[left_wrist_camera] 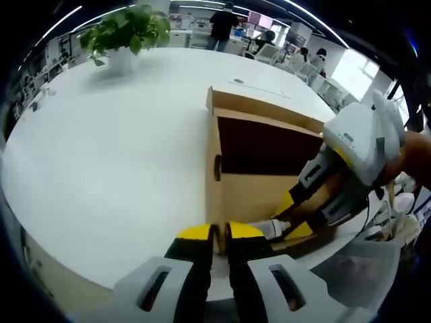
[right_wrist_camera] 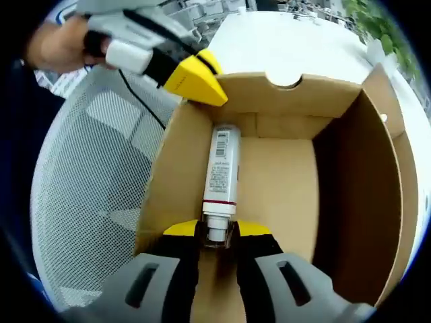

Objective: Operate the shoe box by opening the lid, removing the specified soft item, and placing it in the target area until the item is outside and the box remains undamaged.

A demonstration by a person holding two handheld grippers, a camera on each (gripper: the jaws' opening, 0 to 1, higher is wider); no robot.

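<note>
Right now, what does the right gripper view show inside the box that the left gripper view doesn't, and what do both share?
Right gripper view only: the brown cardboard shoe box interior from above, the white tube's barcode label, and a white mesh chair.

Left gripper view only: the round white table, a green potted plant, and people in the background.

Both: the box, the white soft tube clamped at its cap by the right gripper, and the left gripper pinching the box wall.
</note>
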